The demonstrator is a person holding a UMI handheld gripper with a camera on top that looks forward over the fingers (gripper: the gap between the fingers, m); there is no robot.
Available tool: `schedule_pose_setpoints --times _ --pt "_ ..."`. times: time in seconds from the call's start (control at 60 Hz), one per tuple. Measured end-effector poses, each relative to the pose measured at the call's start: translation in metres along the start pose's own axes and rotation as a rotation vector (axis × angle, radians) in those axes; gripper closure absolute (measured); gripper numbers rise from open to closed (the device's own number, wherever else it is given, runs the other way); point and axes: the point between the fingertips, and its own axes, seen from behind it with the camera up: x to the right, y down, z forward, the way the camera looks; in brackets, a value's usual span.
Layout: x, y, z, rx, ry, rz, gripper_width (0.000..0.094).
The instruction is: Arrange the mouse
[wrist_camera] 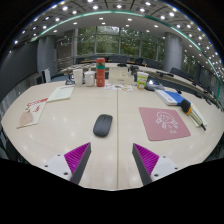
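A dark grey mouse (pixel 103 125) lies on the pale table (pixel 70 120), just ahead of my fingers and a little left of their middle. A pink mouse mat (pixel 162 123) with a light drawing lies flat to the right of the mouse, apart from it. My gripper (pixel 111 160) is open and empty, its two fingers with magenta pads (pixel 76 155) spread wide above the table's near part. Nothing stands between the fingers.
Red and white cups (pixel 100 72) stand stacked at the table's far side with boxes and bottles around. Papers and scissors (pixel 36 106) lie at the left. Books and pens (pixel 172 97) lie at the right. Chairs and windows are beyond.
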Motion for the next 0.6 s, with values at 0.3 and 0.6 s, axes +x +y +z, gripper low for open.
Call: schedule_pose_setpoints --times 0.3,0.6 --pt "-0.031 -0.050 0.130 -0.008 0.042 0.073 0.0228" --pt "-0.026 -0.044 0.150 -0.035 0.062 0.083 0.0527"
